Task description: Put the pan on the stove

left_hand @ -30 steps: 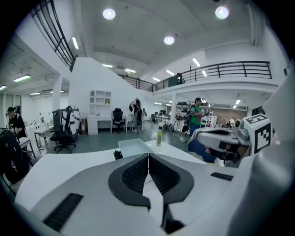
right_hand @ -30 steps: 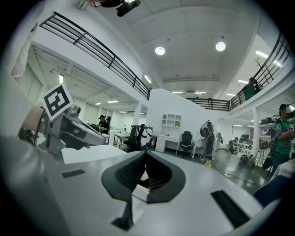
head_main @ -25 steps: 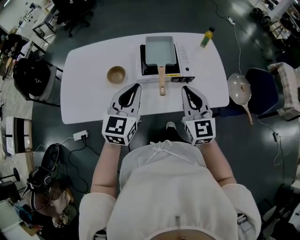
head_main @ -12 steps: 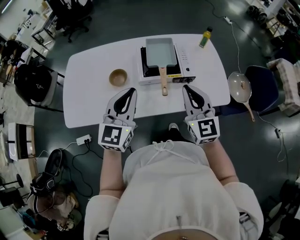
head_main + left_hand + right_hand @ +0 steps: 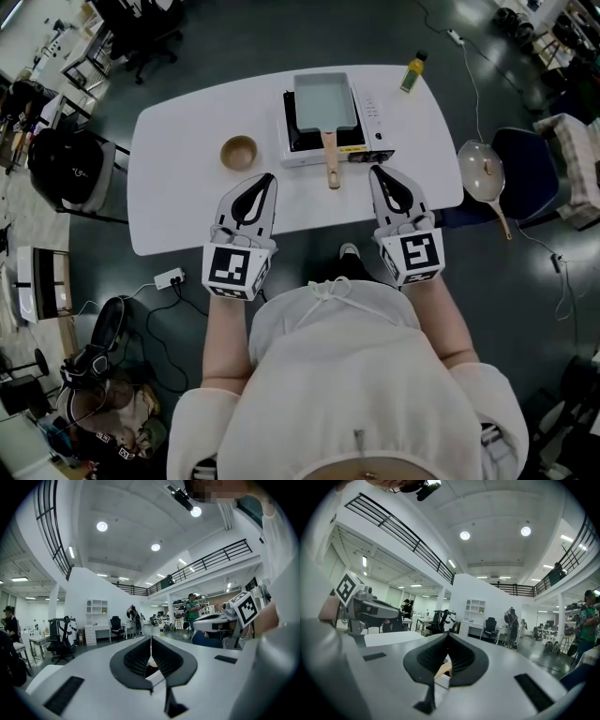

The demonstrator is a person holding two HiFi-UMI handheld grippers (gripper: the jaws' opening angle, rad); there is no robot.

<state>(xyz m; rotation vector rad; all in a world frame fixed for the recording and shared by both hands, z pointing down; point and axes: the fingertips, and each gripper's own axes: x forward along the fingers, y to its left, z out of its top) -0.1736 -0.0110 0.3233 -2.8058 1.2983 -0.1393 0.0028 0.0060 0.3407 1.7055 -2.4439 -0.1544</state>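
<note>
A grey rectangular pan (image 5: 325, 100) sits on the portable stove (image 5: 373, 120) at the table's far middle. Its wooden handle (image 5: 331, 162) points toward me. My left gripper (image 5: 269, 175) hovers over the near table, left of the handle, jaws shut and empty (image 5: 151, 638). My right gripper (image 5: 375, 171) hangs right of the handle, near the stove's front corner. Its jaws are also shut with nothing held (image 5: 448, 633). Neither gripper touches the pan. Both point level across the table.
A wooden bowl (image 5: 238, 152) stands left of the stove. A yellow-green bottle (image 5: 413, 72) is at the far right of the white table (image 5: 178, 187). A lidded pan (image 5: 480, 174) rests on a blue chair right of the table.
My left gripper has drifted slightly back toward me and rolled a little. The right gripper and the pan have stayed put.
</note>
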